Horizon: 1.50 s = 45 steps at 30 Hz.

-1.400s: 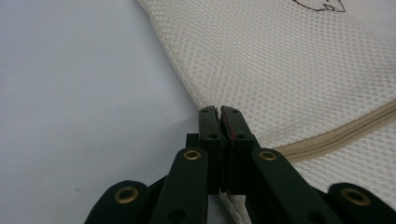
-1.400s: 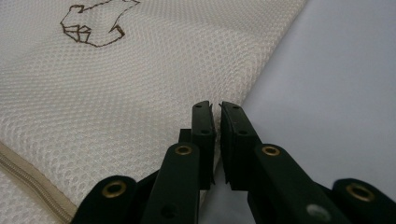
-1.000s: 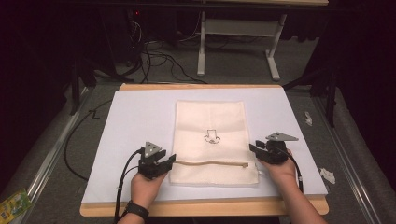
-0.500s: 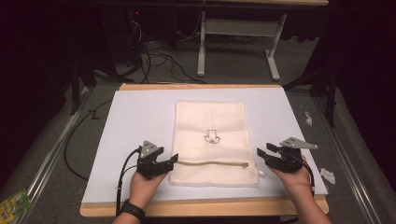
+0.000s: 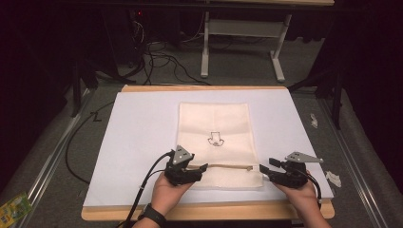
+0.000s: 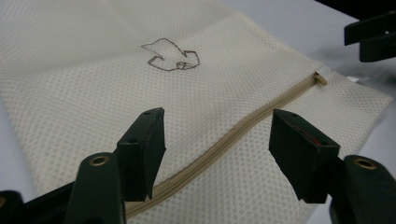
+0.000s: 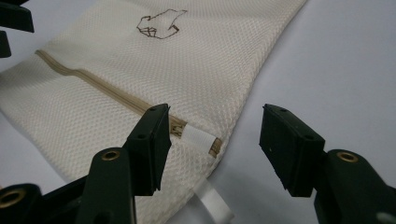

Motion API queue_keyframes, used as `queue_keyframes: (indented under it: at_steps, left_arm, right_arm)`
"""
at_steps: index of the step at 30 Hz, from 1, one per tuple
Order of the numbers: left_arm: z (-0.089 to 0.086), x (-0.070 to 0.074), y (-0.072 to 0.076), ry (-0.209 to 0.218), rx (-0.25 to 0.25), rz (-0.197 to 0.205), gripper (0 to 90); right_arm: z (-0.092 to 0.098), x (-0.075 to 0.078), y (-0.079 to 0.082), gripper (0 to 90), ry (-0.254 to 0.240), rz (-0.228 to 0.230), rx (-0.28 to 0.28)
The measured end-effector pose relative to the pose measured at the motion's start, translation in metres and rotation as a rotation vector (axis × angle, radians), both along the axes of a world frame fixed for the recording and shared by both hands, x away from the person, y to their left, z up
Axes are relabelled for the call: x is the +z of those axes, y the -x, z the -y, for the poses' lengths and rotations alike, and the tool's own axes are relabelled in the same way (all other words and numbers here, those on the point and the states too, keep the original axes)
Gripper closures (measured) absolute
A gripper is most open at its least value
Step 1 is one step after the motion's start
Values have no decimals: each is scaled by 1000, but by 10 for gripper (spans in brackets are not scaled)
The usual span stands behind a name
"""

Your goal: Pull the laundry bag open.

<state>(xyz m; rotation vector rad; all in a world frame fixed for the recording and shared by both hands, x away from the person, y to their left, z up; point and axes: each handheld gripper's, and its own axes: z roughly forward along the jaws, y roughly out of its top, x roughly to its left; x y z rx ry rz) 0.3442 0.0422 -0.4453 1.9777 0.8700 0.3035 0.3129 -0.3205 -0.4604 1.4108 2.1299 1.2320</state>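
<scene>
Mesh bag [image 5: 216, 142] lying flat mid-worktop [image 5: 142, 123], zipper [image 5: 223, 166] looking fully closed. Left hand-held gripper [image 5: 202, 167] hovering released over zipper's left end; right hand-held gripper [image 5: 264, 171] released at the tab end. Nothing grasped yet, unzipping probably all ahead.

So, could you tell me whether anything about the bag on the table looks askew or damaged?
Nothing stands out. The cream mesh zip bag lies flat and square on the white table cover, its tan zipper closed and the mesh unbroken where it can be seen.
</scene>
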Motion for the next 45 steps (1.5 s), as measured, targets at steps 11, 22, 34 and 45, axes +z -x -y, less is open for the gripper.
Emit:
queue_keyframes:
  at_steps: [11,22,34,45]
  left_arm:
    - [32,0,-14,69,5,-39,439]
    - [56,-2,-2,38,-71,-50,453]
    - [36,-4,0,13,-58,-27,414]
    - [12,-4,0,13,-5,-9,385]
  right_arm:
    - [-9,-13,1,525,41,-48,47]
    - [-10,-19,1,642,53,-77,43]
    - [-13,-18,-12,766,85,-87,50]
    - [-17,-10,-7,828,84,-36,50]
